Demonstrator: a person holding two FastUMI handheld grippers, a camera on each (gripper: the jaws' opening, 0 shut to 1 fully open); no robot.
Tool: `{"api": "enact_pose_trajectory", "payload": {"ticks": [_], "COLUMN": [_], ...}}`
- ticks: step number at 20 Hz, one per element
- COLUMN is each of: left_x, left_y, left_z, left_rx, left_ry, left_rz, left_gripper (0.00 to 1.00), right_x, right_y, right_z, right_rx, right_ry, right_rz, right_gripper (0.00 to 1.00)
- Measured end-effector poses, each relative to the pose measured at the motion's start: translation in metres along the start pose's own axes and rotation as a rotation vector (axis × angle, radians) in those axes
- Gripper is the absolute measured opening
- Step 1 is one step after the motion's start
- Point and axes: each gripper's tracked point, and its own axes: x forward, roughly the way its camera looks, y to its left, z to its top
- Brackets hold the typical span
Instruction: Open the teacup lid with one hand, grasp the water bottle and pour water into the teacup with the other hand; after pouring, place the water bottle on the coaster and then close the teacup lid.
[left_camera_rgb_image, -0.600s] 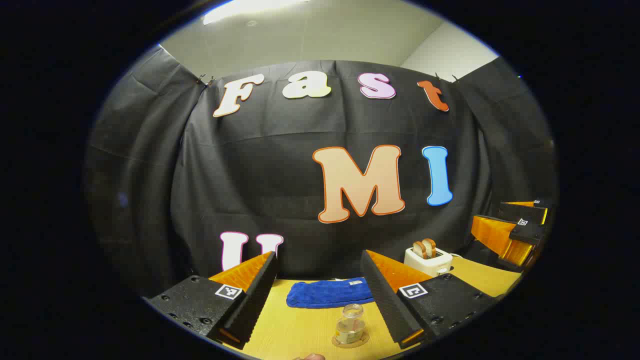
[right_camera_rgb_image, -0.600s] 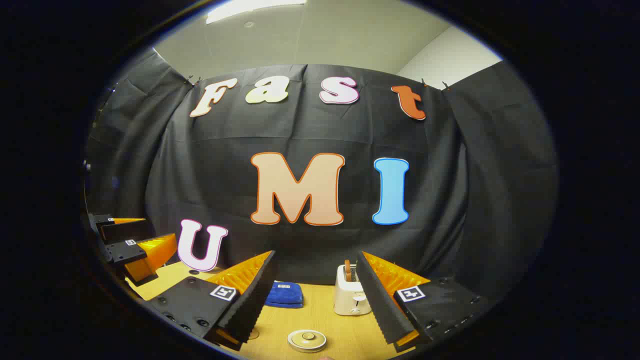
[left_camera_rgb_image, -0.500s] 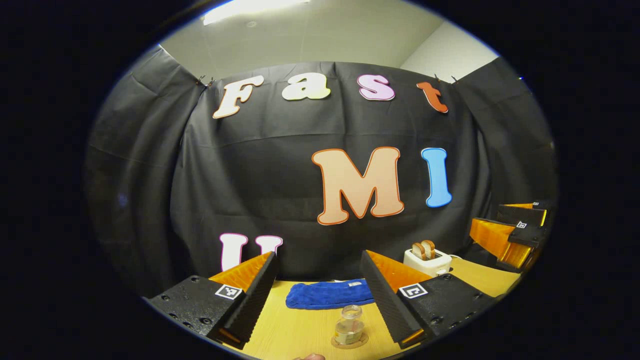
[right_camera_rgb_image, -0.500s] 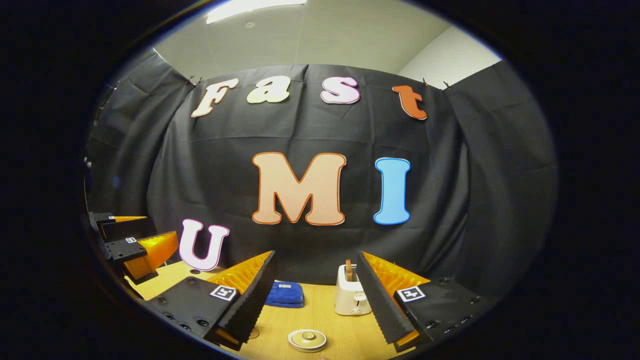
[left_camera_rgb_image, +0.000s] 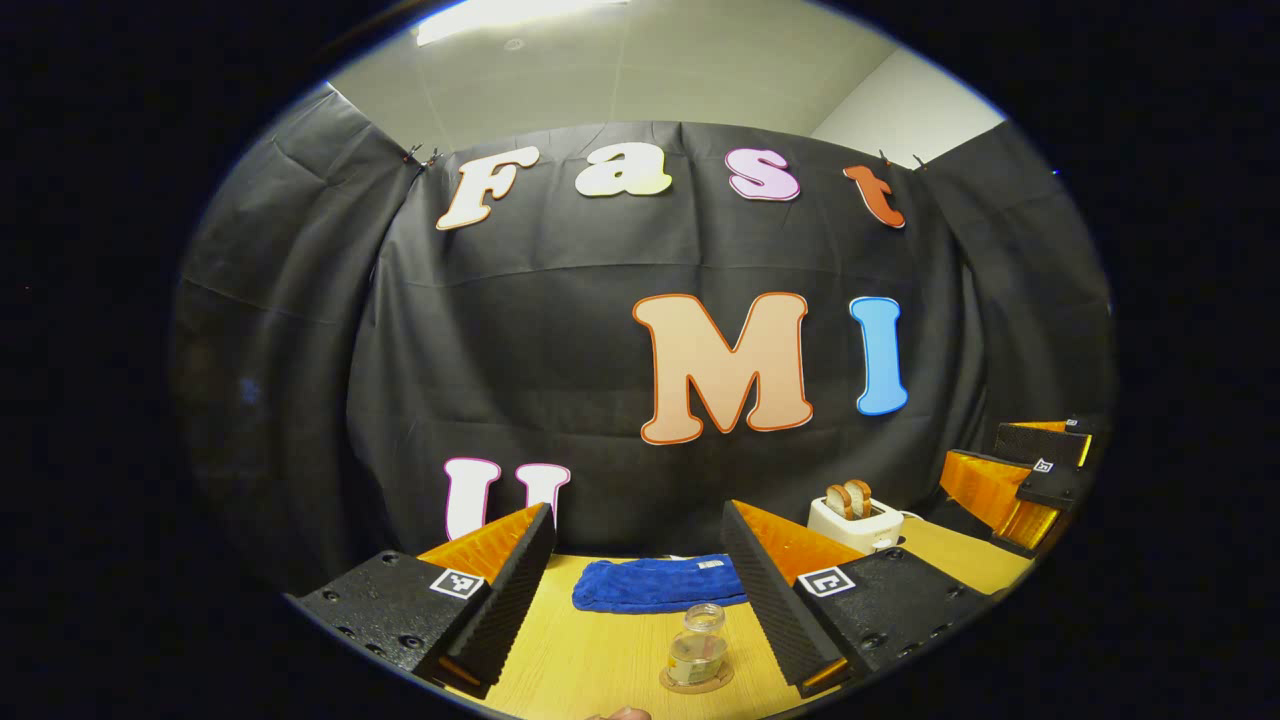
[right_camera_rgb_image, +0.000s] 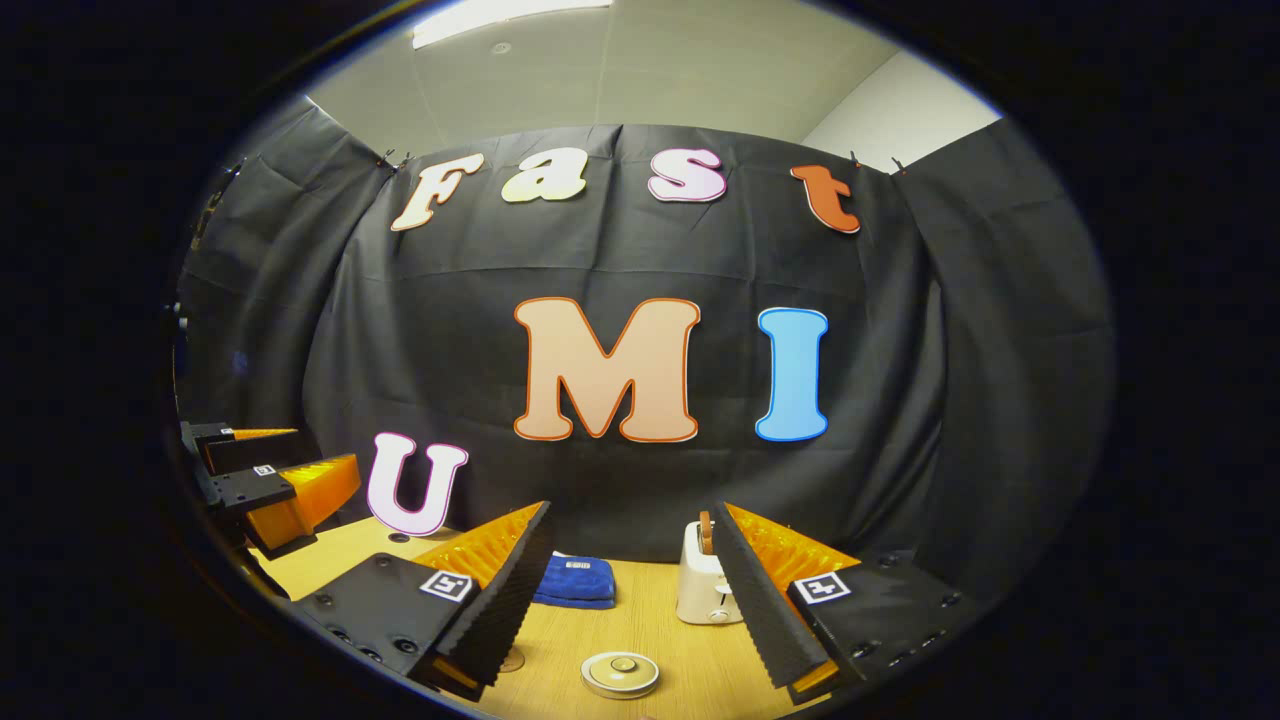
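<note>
Both grippers hang spread and empty above the table (left_camera_rgb_image: 590, 655), left gripper (left_camera_rgb_image: 640, 590) over the bottle (left_camera_rgb_image: 698, 652) on its coaster (left_camera_rgb_image: 697, 682) near the front edge, right gripper (right_camera_rgb_image: 628, 590) over the lidded teacup (right_camera_rgb_image: 620, 673); the right should probably drop straight and pinch the lid knob squarely.

Walls: black cloth (left_camera_rgb_image: 520, 330) hangs in folds across the back and both sides; a pale wall (left_camera_rgb_image: 900, 105) rises behind it.
Ceiling: off-white panels (right_camera_rgb_image: 620, 70), one bright light strip (right_camera_rgb_image: 510, 18).
Worktop: light wood (left_camera_rgb_image: 590, 650).
</note>
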Motion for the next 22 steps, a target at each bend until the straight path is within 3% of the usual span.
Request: {"api": "enact_pose_trajectory", "payload": {"ticks": [12,21,22], "left_x": [-0.003,-0.007,-0.008], "left_y": [0.005,0.018,0.020], "left_z": [0.003,0.004,0.004], "left_rx": [0.010,0.029,0.032], "left_ry": [-0.012,-0.009,-0.009], "left_rz": [0.003,0.035,0.038], "left_gripper": [0.99,0.98,0.98], "right_x": [0.008,0.026,0.028], "right_y": [0.006,0.005,0.005], "right_z": [-0.031,-0.118,-0.127], "right_rx": [-0.037,-0.069,-0.080], "right_ry": [0.049,0.221,0.242], "right_rz": [0.053,0.108,0.112], "right_gripper": [0.99,1.00,0.96]}}
